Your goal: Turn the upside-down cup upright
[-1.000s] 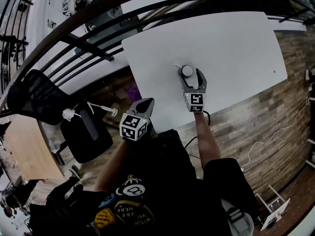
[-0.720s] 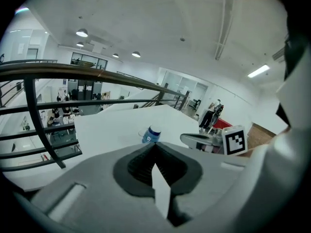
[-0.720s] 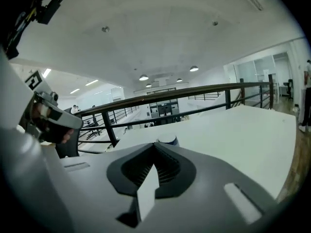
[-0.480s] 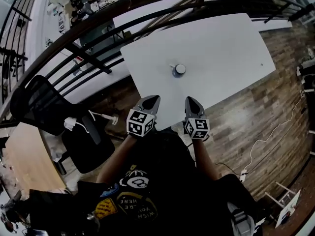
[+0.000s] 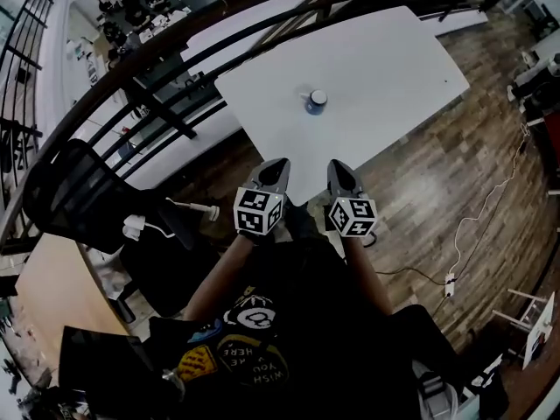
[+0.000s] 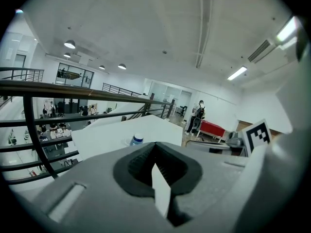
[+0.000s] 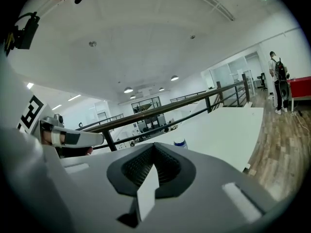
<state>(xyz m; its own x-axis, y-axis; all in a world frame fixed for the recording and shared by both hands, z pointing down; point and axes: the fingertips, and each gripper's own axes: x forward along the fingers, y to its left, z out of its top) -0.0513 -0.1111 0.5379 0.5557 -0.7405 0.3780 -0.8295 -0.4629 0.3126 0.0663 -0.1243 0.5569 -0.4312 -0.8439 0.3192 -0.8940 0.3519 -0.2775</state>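
A small blue cup (image 5: pixel 315 101) with a white top stands alone on the white table (image 5: pixel 385 59); it also shows far off as the cup (image 6: pixel 137 140) in the left gripper view and the cup (image 7: pixel 180 143) in the right gripper view. My left gripper (image 5: pixel 278 166) and right gripper (image 5: pixel 336 168) are side by side near my body, at the table's near corner, well back from the cup. Both are shut with nothing between the jaws.
A black railing (image 5: pixel 201 38) curves along the table's far and left sides. An office chair (image 5: pixel 79 191) and a wooden desk (image 5: pixel 44 296) are at the left. Cables (image 5: pixel 490 208) lie on the wood floor at right. A person (image 6: pixel 198 114) stands far off.
My right gripper let go of the cup, shut, and pulled back off the table towards my body. My left gripper rose beside it. The cup stays standing on the table.
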